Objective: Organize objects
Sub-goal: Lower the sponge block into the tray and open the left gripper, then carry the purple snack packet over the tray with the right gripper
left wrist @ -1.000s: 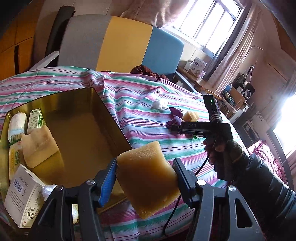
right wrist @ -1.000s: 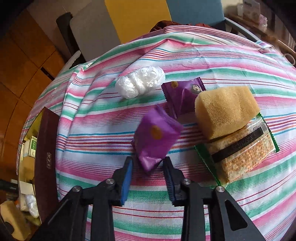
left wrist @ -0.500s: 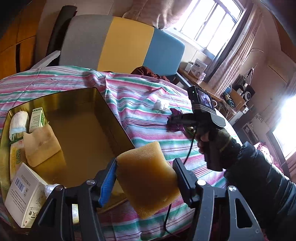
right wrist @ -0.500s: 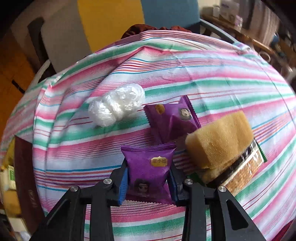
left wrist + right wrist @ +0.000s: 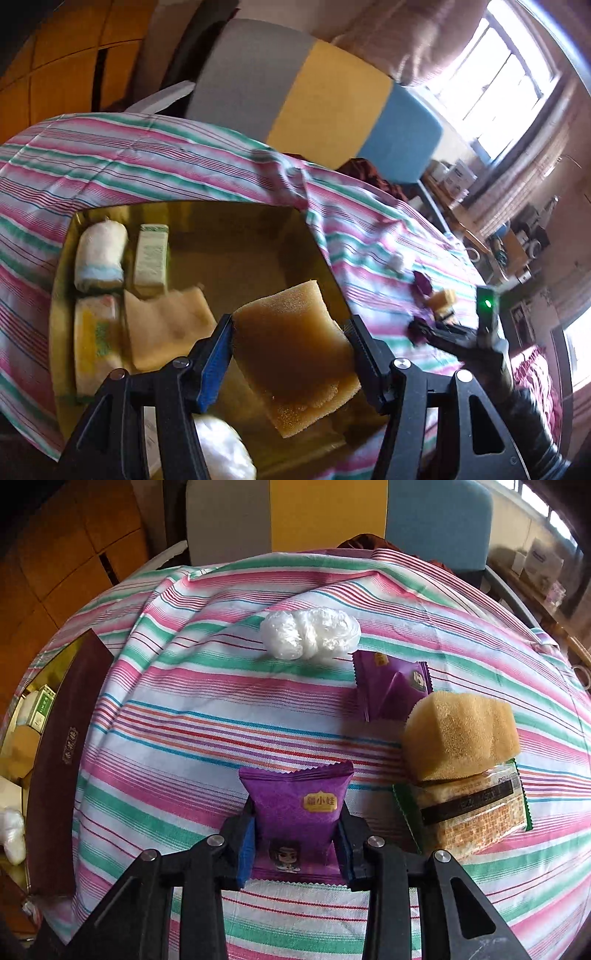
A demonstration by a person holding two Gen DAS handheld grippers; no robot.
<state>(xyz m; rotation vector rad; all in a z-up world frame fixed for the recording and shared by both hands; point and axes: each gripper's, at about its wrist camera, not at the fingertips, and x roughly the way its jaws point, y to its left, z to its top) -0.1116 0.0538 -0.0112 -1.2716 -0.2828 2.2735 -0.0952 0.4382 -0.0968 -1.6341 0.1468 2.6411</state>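
My left gripper (image 5: 291,345) is shut on a yellow-brown sponge (image 5: 295,350) and holds it above the gold-lined box (image 5: 236,236). In the box lie another sponge (image 5: 166,325), a white roll (image 5: 99,258), a green-white carton (image 5: 151,258) and a yellow packet (image 5: 92,336). My right gripper (image 5: 295,834) is shut on a purple snack packet (image 5: 295,805), squeezed between both pads just over the striped cloth. A second purple packet (image 5: 388,686), a sponge (image 5: 458,731) resting on a cracker pack (image 5: 469,816) and a white plastic wad (image 5: 310,633) lie beyond it.
The box's dark outer wall (image 5: 62,760) stands at the left of the right wrist view. A grey, yellow and blue chair back (image 5: 314,103) rises behind the table. A gloved hand and sleeve (image 5: 517,398) with the other gripper show at the right of the left wrist view.
My left gripper carried the sponge leftward from beside the box to over its inside. The right gripper's pads closed on the purple packet, which turned upright between them.
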